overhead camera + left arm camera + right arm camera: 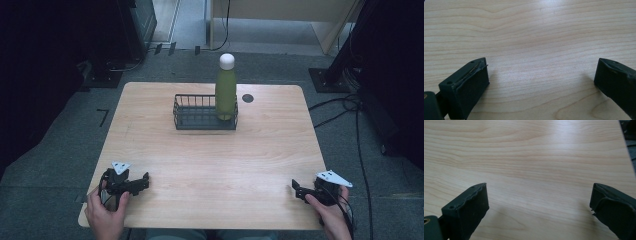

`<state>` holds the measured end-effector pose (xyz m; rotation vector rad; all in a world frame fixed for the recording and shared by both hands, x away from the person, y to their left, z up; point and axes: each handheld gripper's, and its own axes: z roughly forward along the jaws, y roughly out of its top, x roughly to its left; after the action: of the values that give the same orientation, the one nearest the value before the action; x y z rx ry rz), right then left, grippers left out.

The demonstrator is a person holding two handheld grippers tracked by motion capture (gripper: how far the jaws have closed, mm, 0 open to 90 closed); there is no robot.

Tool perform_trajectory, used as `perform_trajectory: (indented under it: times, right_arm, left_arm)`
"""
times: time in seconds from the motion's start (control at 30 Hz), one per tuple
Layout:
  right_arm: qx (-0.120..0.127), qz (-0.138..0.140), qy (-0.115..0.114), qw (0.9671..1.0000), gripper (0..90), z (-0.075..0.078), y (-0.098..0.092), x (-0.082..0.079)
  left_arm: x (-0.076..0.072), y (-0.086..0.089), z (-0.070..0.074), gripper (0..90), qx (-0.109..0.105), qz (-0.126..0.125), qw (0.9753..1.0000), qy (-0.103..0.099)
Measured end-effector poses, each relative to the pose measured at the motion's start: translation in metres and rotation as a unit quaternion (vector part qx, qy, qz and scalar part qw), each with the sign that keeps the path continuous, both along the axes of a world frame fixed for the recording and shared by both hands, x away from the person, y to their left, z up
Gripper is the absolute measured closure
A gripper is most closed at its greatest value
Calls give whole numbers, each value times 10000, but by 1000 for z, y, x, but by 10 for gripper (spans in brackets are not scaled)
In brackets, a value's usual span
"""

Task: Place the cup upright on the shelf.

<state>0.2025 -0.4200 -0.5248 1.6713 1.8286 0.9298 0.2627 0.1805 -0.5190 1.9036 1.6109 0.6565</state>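
A green bottle [225,91] with a white cap stands upright in the right end of a dark wire basket [197,118] at the far middle of the wooden table [210,160]. My left gripper [142,183] rests at the near left corner, held by a hand, far from the basket. In the left gripper view its jaws stand wide apart over bare wood, left gripper [541,75] open and empty. My right gripper [298,190] sits at the near right corner in the other hand. The right gripper [537,200] is open too, with bare wood between its jaws.
A dark round hole [247,98] lies in the tabletop right of the basket. Cables [345,107] run over the floor at the right. Dark equipment stands [130,30] rise beyond the table's far left corner.
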Motion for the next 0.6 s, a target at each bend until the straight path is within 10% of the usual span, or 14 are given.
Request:
perform_trajectory:
  times: [0.6]
  right_arm:
    - [-347, -321, 268, 9985, 30, -3, -19, -12]
  left_arm:
    - [0, 0, 0, 0, 3, -4, 10000, 0]
